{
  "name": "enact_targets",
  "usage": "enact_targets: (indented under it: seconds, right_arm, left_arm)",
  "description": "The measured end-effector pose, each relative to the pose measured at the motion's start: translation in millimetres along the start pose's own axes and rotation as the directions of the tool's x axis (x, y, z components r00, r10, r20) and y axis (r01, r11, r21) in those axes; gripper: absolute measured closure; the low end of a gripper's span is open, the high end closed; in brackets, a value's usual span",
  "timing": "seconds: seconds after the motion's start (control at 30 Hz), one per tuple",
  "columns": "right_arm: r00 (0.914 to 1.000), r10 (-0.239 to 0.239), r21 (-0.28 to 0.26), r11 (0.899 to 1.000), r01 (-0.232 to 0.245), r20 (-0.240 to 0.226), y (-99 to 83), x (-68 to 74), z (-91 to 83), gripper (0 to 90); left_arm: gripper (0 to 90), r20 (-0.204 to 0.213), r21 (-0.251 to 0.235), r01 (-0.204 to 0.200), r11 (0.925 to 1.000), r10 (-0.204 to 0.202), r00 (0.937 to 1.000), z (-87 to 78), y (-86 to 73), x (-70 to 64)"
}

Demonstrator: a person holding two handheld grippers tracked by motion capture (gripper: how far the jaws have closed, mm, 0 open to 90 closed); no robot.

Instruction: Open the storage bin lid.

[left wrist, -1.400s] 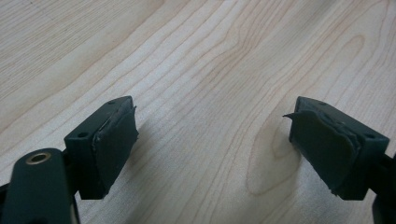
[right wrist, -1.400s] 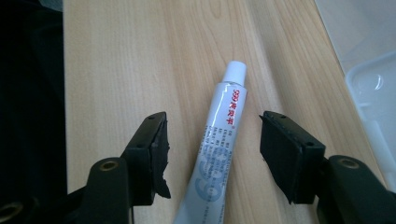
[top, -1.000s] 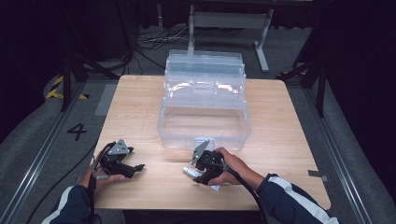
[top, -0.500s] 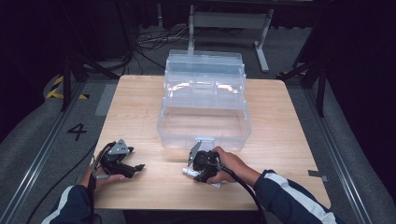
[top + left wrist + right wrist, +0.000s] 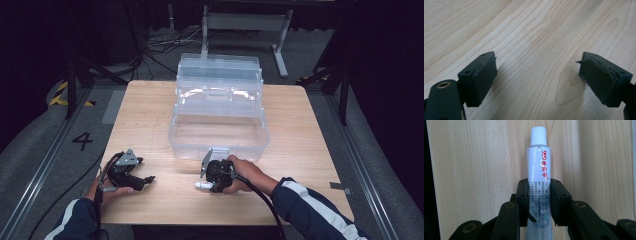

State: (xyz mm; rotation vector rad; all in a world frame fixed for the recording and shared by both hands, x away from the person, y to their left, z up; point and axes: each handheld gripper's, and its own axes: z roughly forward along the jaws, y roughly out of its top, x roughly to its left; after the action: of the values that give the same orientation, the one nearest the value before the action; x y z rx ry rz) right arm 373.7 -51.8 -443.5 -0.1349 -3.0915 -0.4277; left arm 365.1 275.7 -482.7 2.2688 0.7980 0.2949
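a white tube printed "999" in red, with more red characters, sits pinched between the jaws of the right tool, cap pointing away, just above the bench near its front edge. the left tool rests spread wide. behind, a clear open box holds nothing visible.

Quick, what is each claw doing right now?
Left gripper: open, jaws wide apart, nothing between them.
Right gripper: shut on the white squeeze tube with the white ribbed cap.
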Motion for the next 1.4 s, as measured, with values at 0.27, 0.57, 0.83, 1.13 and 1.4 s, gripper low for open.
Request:
enact_targets:
  seconds: [0.27,0.57,0.83,1.13,1.4]
  right_arm:
    - [0.9998,-0.009,-0.006,1.0,0.009,-0.015,-6.0,-1.9,-1.5,72.1]
    - [1.0,-0.004,-0.02,1.0,0.004,0.001,-16.9,-4.2,-11.7,72.1]
    - [0.9998,0.009,-0.048,0.999,-0.009,0.015,-28.4,-6.5,-28.7,72.1]
    - [0.9989,0.033,-0.065,0.997,-0.03,0.035,-40.5,-12.1,-46.1,72.0]
    - [0.9987,0.027,-0.069,0.997,-0.024,0.043,-42.7,-10.5,-51.8,72.0]
  left_arm:
    - [14.9,0.0,0.0,-0.001,1.0,0.001,1.0,0.0,0.0,0.1]
    - [14.9,0.0,0.0,-0.001,1.0,0.001,1.0,0.0,0.0,0.2]
    - [14.9,0.004,0.0,0.0,1.0,0.0,1.0,0.0,0.0,0.4]
    - [14.9,0.003,0.001,0.0,1.0,0.0,1.0,0.0,0.0,0.4]
    - [14.9,0.004,0.0,0.0,1.0,0.0,1.0,0.0,0.0,0.4]
